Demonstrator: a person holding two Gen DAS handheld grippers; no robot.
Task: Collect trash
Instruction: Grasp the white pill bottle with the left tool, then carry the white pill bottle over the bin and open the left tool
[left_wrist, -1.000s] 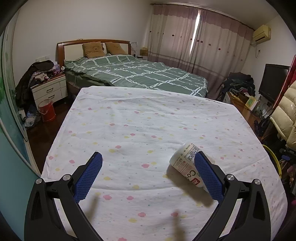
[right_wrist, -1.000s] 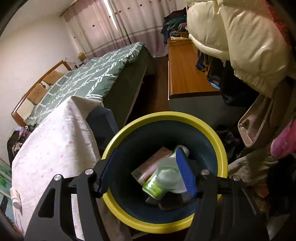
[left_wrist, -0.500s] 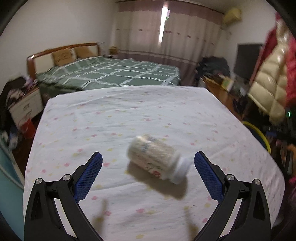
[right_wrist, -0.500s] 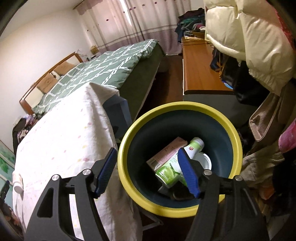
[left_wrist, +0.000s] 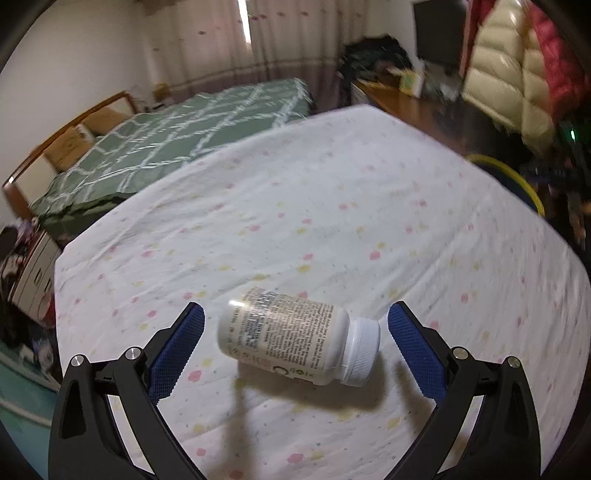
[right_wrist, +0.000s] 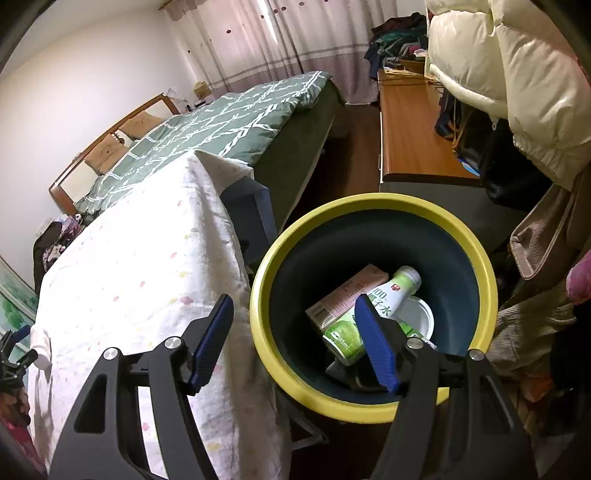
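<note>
A white pill bottle (left_wrist: 295, 338) with a printed label and white screw cap lies on its side on the dotted tablecloth (left_wrist: 332, 206). My left gripper (left_wrist: 295, 341) is open, and the bottle sits between its blue pads without touching them. My right gripper (right_wrist: 293, 341) is open and holds nothing; it hovers over the near-left rim of a yellow-rimmed dark bin (right_wrist: 476, 251). In the bin lie a green drink bottle (right_wrist: 384, 306), a pink carton (right_wrist: 343, 293) and a white lid (right_wrist: 417, 315). The left gripper (right_wrist: 13, 354) shows at the far left edge.
The bin rim (left_wrist: 513, 177) stands off the table's right edge. A green-quilted bed (right_wrist: 221, 122) lies beyond the table, a wooden desk (right_wrist: 410, 125) behind the bin. Puffy jackets (right_wrist: 517, 74) hang at right; clothes pile on the floor (right_wrist: 532, 325).
The left gripper swung over and rolled, so the pill bottle went from beside its right pad to between both pads. The right gripper shifted left from above the bin's middle to its rim.
</note>
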